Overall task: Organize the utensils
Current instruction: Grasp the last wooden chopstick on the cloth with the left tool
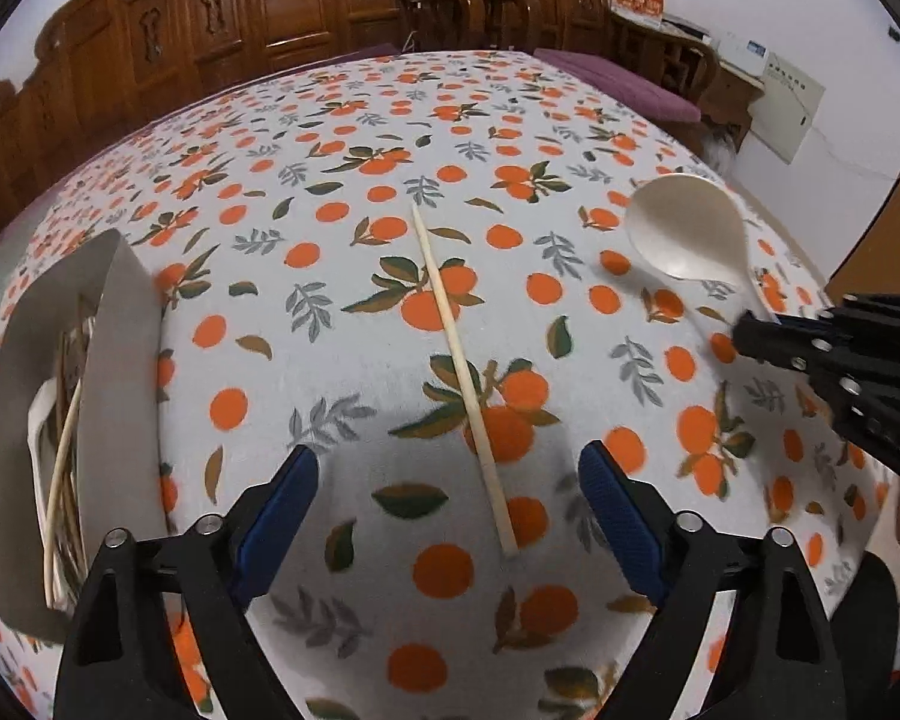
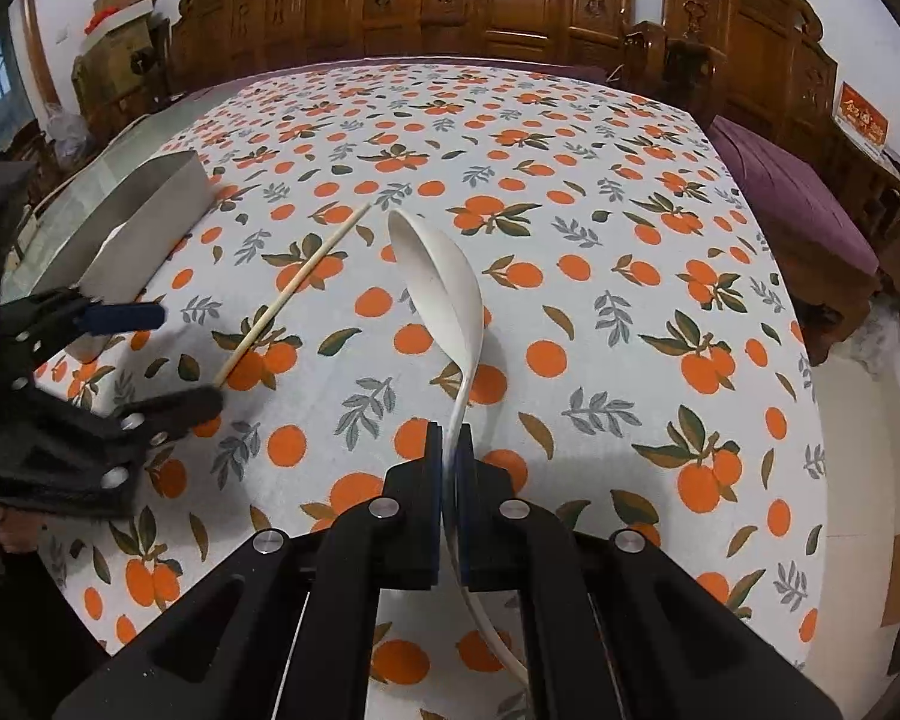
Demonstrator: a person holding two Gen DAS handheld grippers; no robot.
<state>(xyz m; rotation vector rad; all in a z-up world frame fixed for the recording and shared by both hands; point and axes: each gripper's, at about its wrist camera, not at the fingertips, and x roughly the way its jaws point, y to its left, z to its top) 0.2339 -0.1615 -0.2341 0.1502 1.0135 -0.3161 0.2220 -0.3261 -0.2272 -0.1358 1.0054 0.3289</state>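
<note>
Wooden chopstick (image 1: 463, 372) lies between open left tool (image 1: 448, 483).

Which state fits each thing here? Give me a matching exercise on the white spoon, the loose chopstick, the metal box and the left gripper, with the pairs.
Things:
1. white spoon
2. chopstick
3. metal box
4. left gripper

States:
A. holds utensils already put away
B. jaws wide, nothing between the pads
C. clamped by its handle in the right gripper
D. lies alone on the orange-print tablecloth

Pairs: 1-C, 2-D, 3-A, 4-B
</note>
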